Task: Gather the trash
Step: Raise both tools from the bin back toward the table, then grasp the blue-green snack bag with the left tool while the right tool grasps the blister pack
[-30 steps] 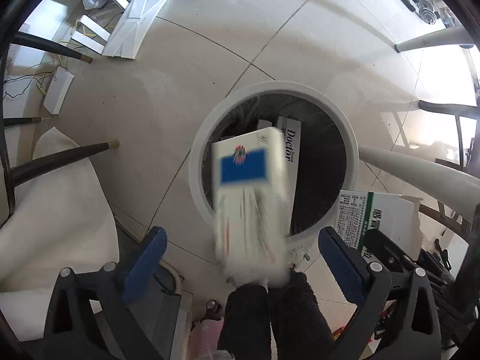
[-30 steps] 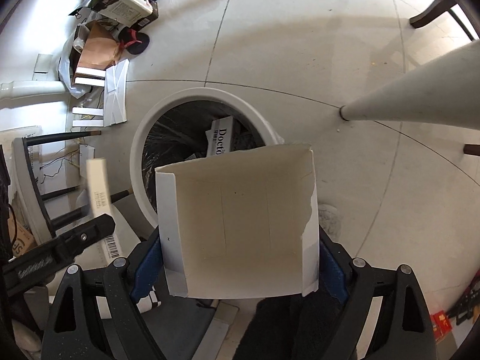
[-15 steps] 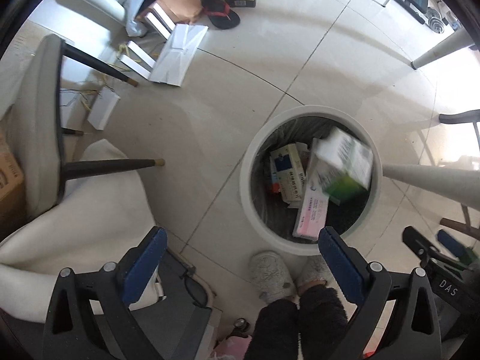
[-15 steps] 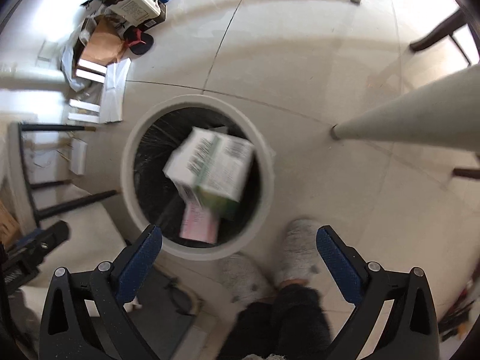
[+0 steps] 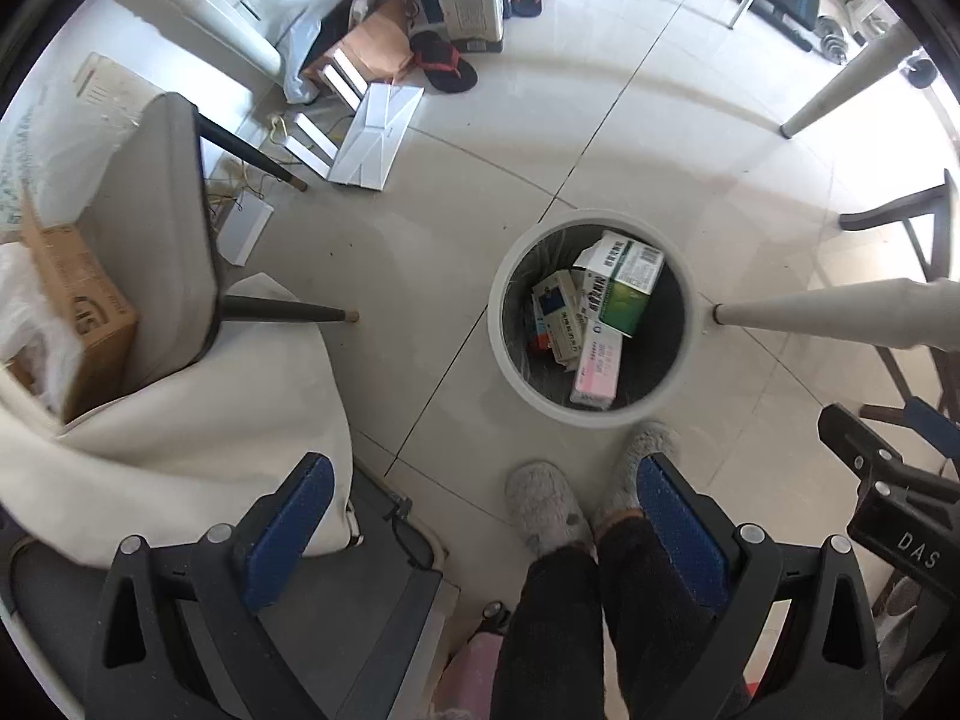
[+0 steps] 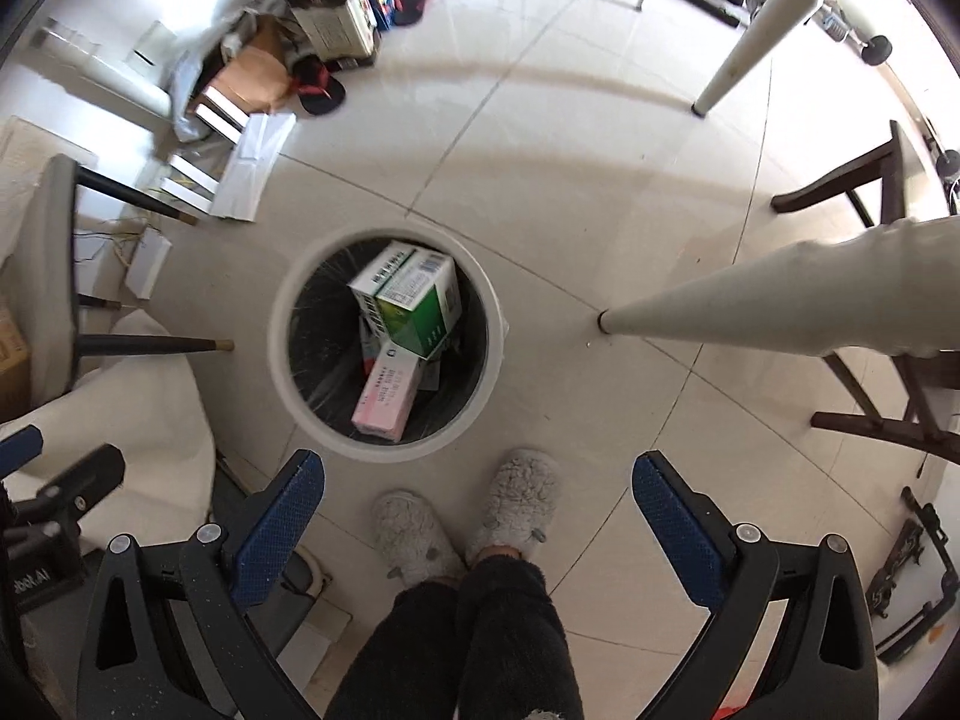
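A round white trash bin (image 5: 498, 330) with a black liner stands on the tile floor, seen from high above; it also shows in the right wrist view (image 6: 492, 360). Inside lie a green and white box (image 5: 624, 288) (image 6: 417, 306), a pink box (image 5: 597, 366) (image 6: 384, 393) and a blue and white box (image 5: 555, 315). My left gripper (image 5: 480, 519) is open and empty, high above the floor. My right gripper (image 6: 480, 513) is open and empty, also well above the bin.
The person's feet in grey slippers (image 6: 468, 516) stand just before the bin. A white table leg (image 6: 750, 306) slants in at the right. A chair (image 5: 180, 228) with black legs and a white cloth (image 5: 180, 420) are at the left. Boxes and sandals (image 5: 444, 63) lie at the far side.
The white box fell from my left gripper and the green and white box from my right gripper into the bin. Both grippers rose away from the bin, now empty.
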`<control>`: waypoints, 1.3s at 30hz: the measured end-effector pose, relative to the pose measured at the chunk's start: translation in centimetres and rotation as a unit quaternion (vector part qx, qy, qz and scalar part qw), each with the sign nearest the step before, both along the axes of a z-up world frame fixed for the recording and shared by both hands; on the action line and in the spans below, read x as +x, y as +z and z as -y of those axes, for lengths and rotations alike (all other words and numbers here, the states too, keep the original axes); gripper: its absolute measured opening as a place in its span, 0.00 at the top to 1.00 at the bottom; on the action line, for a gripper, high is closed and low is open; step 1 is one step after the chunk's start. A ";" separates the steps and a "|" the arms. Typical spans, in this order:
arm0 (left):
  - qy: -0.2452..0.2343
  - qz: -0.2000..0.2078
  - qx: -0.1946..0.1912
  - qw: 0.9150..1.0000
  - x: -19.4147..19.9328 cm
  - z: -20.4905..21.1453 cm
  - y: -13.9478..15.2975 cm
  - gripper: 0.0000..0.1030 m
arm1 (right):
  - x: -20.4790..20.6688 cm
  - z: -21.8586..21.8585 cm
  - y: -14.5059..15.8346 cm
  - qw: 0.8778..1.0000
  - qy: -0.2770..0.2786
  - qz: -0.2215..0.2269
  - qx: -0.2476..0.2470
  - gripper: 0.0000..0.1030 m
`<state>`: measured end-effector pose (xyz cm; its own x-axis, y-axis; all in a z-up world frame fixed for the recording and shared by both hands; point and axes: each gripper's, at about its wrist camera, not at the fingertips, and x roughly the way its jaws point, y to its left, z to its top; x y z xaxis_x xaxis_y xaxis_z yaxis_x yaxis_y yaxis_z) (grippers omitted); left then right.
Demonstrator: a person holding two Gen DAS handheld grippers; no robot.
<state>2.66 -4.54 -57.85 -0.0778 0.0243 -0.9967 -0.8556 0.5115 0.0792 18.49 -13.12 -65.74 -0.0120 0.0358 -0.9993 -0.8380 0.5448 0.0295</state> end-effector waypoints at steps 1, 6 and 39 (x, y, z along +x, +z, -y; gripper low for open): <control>-0.002 0.002 0.004 1.000 -0.2 0.2 1.3 0.00 | -0.2 0.3 1.6 1.000 0.001 0.001 0.003 0.00; -0.016 0.013 0.017 1.000 -0.6 1.6 7.8 0.00 | -1.2 1.5 8.9 1.000 0.012 -0.001 0.022 0.00; -0.041 0.032 0.222 0.974 16.1 -8.9 33.3 0.00 | 16.9 -2.9 37.8 0.978 -0.128 -0.061 0.155 0.00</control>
<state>18.72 4.32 -24.57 0.0035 0.4581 -0.8889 -0.8241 0.5048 0.2569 35.35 -10.20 -27.90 -0.0817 0.3542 -0.9316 -0.6546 0.6857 0.3181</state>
